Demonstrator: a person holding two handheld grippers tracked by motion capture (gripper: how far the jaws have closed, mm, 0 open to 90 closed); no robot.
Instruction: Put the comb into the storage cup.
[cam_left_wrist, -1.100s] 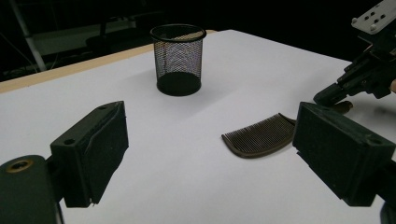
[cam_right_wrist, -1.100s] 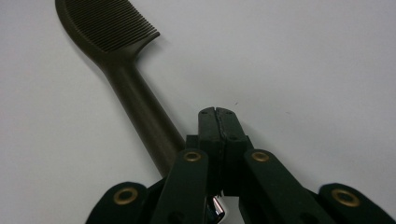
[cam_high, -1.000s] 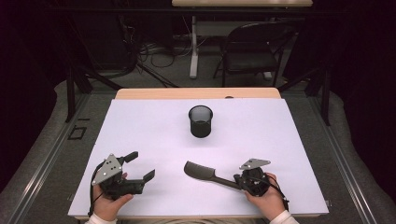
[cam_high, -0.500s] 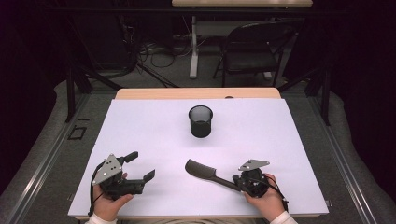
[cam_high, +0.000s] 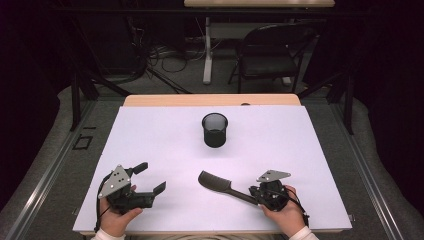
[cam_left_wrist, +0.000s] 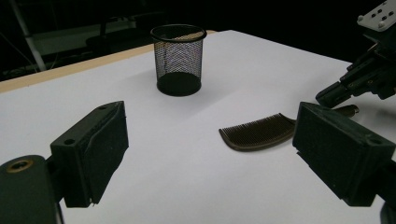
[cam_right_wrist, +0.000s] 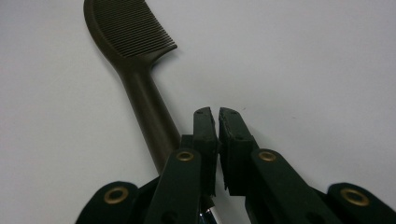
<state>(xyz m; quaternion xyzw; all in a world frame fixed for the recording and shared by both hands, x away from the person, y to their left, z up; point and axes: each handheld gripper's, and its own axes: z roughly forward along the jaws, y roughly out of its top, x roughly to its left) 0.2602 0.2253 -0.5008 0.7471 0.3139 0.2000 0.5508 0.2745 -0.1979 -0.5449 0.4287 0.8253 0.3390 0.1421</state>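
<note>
- Comb (cam_high: 216, 182): dark brown, lies flat on the white worktop (cam_high: 280, 150), near-right part, teeth end pointing toward the middle, handle running back to your right hand (cam_high: 284, 212).
- In the right gripper view the comb (cam_right_wrist: 140, 79) handle passes just left of the jaws & under the gripper body; it's beside the jaws, not between them.
- Right gripper (cam_right_wrist: 217, 114): jaws nearly pressed together, just a thin slit btwn the pads, nothing in the slit. They've just been opening a touch.
- In the high view the right gripper (cam_high: 257, 192) sits low at the handle end.
- Left gripper (cam_high: 150, 177): jaws spread wide, nothing btwn them, resting at the near-left of the worktop in your left hand (cam_high: 117, 217), well apart from the comb.
- Left gripper view: comb teeth (cam_left_wrist: 259, 133) show ahead btwn the two spread jaws.
- Black mesh pen cup (cam_high: 215, 129): upright, mid-worktop, beyond the comb, apart from it.
- Folding chair (cam_high: 272, 52) on the floor past the far edge.
</note>
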